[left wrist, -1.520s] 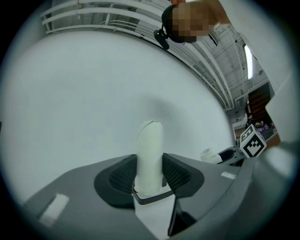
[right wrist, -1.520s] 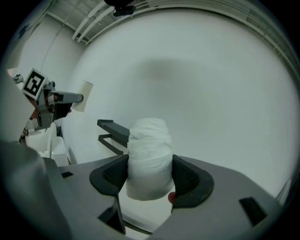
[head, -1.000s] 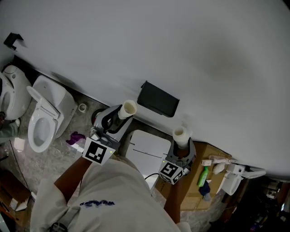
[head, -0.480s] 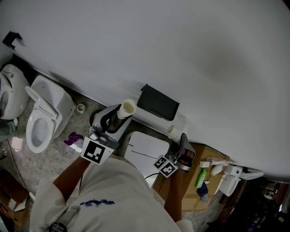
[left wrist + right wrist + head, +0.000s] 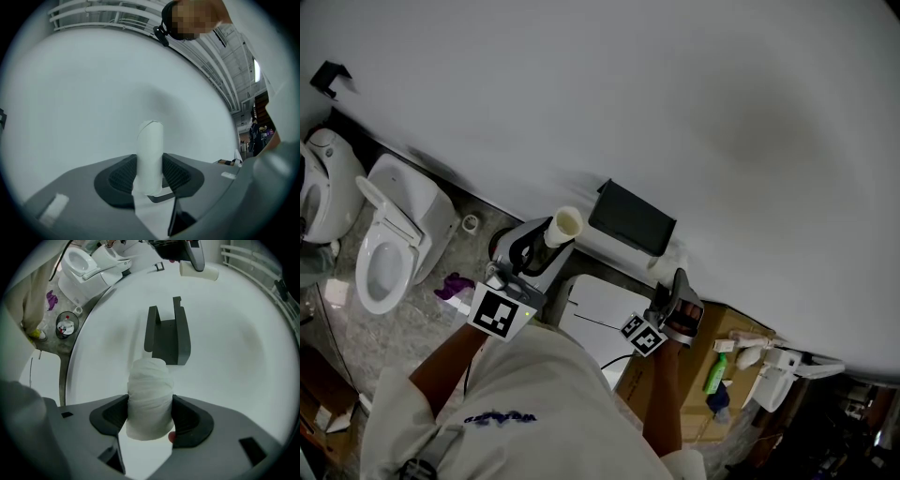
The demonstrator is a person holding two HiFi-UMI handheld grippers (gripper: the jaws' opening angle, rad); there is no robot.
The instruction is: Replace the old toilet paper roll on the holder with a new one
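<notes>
With my left gripper [image 5: 150,176] clamping the thin old white cardboard tube [image 5: 150,143], my right gripper [image 5: 150,417] squeezes the plump new white paper roll [image 5: 147,387], which could jam crooked against the black wall holder [image 5: 171,341].

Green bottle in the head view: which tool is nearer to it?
Right. The right tool, gripping a paper roll, is just up-left of the green bottle; the left tool, gripping a thin roll, is much farther left.

Left of my left jaws I see the floor [image 5: 412,314] carrying a toilet [image 5: 389,248], a purple cloth [image 5: 455,284], a small ring [image 5: 470,223].
</notes>
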